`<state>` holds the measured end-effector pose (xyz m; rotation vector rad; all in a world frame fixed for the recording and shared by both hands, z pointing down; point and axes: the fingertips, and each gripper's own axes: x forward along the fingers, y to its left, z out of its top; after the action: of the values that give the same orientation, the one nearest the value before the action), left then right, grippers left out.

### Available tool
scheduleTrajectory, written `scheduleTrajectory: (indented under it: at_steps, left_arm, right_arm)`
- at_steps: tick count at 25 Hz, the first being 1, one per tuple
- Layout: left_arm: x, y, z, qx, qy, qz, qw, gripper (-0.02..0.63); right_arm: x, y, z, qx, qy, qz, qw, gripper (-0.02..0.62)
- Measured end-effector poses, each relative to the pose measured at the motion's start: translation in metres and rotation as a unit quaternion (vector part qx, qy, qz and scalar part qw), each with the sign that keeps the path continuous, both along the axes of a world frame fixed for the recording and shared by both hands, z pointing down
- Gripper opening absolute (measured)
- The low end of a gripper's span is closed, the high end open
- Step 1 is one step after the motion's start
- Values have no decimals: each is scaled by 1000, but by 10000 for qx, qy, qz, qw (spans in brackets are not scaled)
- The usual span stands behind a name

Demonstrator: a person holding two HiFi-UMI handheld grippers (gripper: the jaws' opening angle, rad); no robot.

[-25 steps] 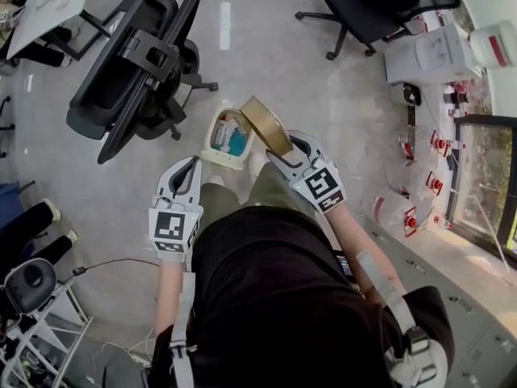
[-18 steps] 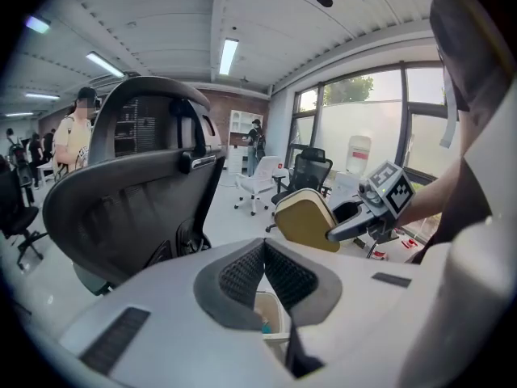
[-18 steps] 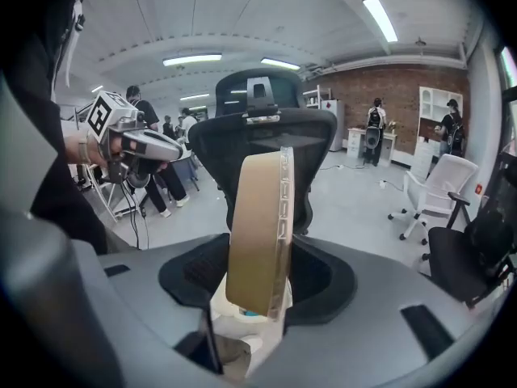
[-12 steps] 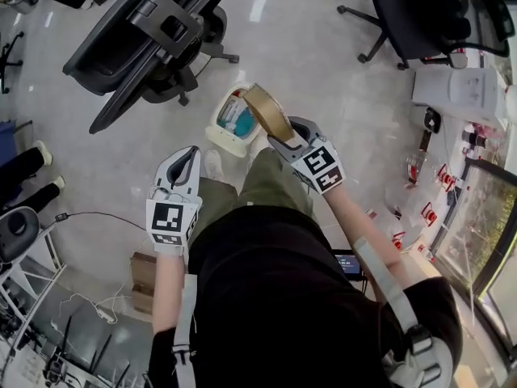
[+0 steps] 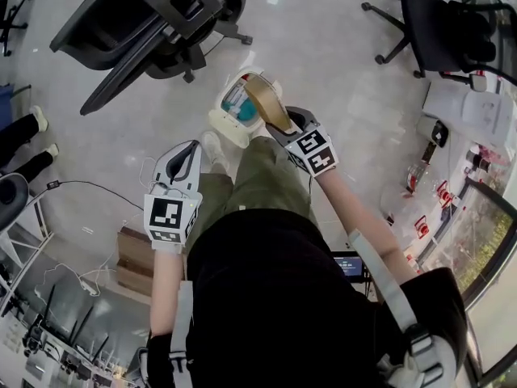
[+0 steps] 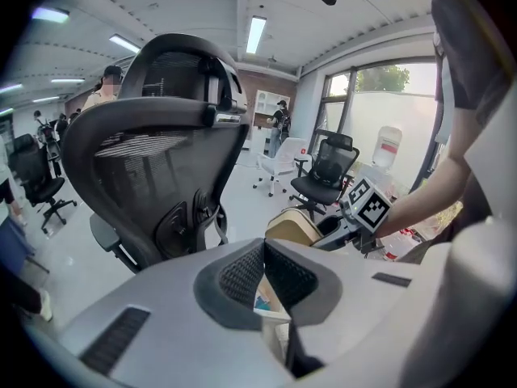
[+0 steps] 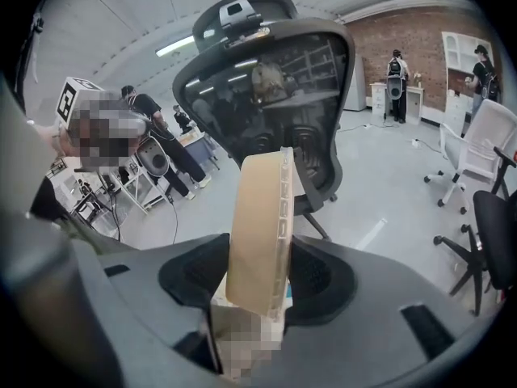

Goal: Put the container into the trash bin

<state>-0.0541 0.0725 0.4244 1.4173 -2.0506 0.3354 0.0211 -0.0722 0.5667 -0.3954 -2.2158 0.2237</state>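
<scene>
So the right gripper [image 5: 284,129] has its fingers [image 7: 323,277] clamped on the tan container [image 5: 265,102]. It's held on edge, long axis pointing up and away. It lines up over the right side of the trash bin [image 5: 220,124], which sits just past the fingertips. Meanwhile the left gripper [image 5: 188,150] hangs near-left, closed on nothing. Looks like a right-hand drop to me.

An open-plan office, by every sign: a tall mesh-backed office chair [image 6: 153,160] and a black swivel chair [image 5: 440,23] on castors, both on a pale glossy floor [image 5: 323,47]. Long strip lights [image 6: 256,35] across a white ceiling, a big window [image 6: 380,103], a brick wall [image 7: 404,31] behind white cabinets [image 7: 460,51], and cables [image 5: 89,186] trailing over the floor.
</scene>
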Motion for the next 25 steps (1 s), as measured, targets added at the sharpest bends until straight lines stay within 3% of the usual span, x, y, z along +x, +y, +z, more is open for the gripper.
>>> scheduleTrajectory:
  at_steps: [11,25]
  left_arm:
    - [-4,13,35,-233,318,-259,9989,8]
    - [-6,27,88,-530,774,-113,9955,9]
  right_arm:
    - [-13,11,81,-291,588,147,9977,221]
    - [-22,23,185,-628,1235,761,9874,222]
